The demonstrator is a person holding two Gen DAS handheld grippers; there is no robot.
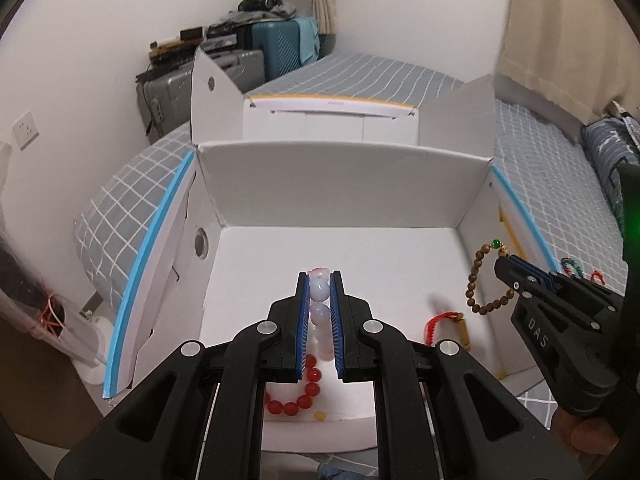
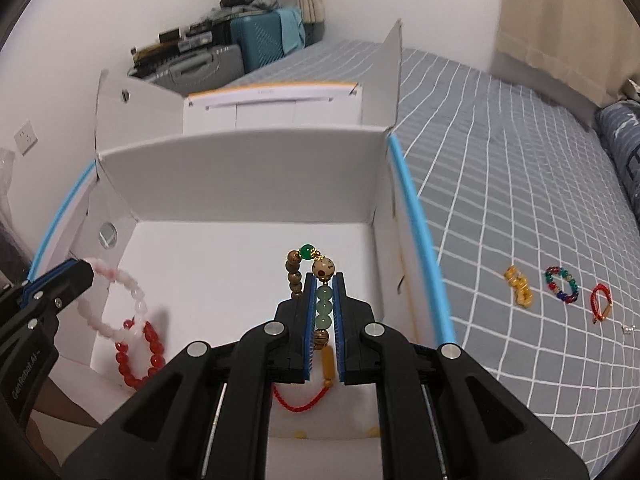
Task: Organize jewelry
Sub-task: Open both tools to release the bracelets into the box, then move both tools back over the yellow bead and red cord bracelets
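Bed (image 2: 500, 184) | white box (image 2: 248, 168): red bead bracelet (image 2: 138, 354), red cord bracelet (image 2: 298, 400)

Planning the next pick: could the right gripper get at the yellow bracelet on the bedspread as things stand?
Probably not yet: the right gripper is shut on a wooden bead bracelet over the white box. The yellow bracelet itself lies unobstructed.

teal suitcase (image 1: 276, 46) and grey suitcase (image 1: 168, 92) by the wall, checked bedsheet (image 2: 500, 160)
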